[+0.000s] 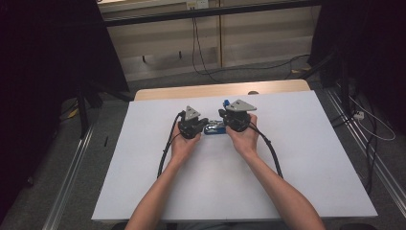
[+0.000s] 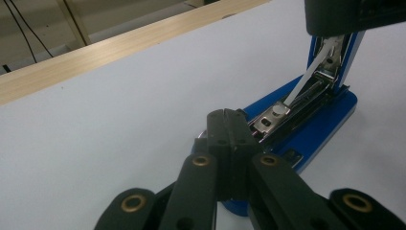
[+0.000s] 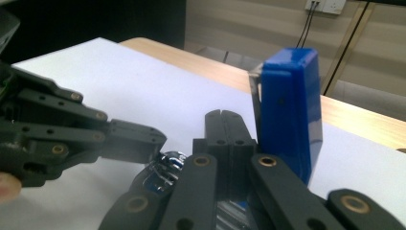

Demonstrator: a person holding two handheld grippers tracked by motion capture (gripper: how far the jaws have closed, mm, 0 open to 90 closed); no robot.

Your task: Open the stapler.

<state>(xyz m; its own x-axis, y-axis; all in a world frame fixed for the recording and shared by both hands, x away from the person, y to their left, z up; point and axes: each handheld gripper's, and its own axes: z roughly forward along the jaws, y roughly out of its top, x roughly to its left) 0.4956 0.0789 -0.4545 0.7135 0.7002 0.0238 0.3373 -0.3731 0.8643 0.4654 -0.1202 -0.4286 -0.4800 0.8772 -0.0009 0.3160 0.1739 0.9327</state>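
Note:
A blue stapler (image 1: 214,129) lies opened up on the white table (image 1: 143,172) between my two grippers. In the left gripper view its blue base (image 2: 316,129) lies flat, the metal magazine (image 2: 287,112) is bare and the lid is swung upright. My left gripper (image 2: 229,117) is shut, its tips resting at the magazine's front end with nothing between the jaws. My right gripper (image 3: 221,116) is shut too, right beside the upright blue lid (image 3: 287,110). The left gripper (image 3: 160,141) comes in from the left there, its tip at the shiny metal front (image 3: 167,163).
The table's wooden far edge (image 1: 220,89) runs behind the white sheet. Cables (image 1: 167,148) trail from both grippers along the person's forearms. Black frame posts and floor rails (image 1: 72,167) flank the table.

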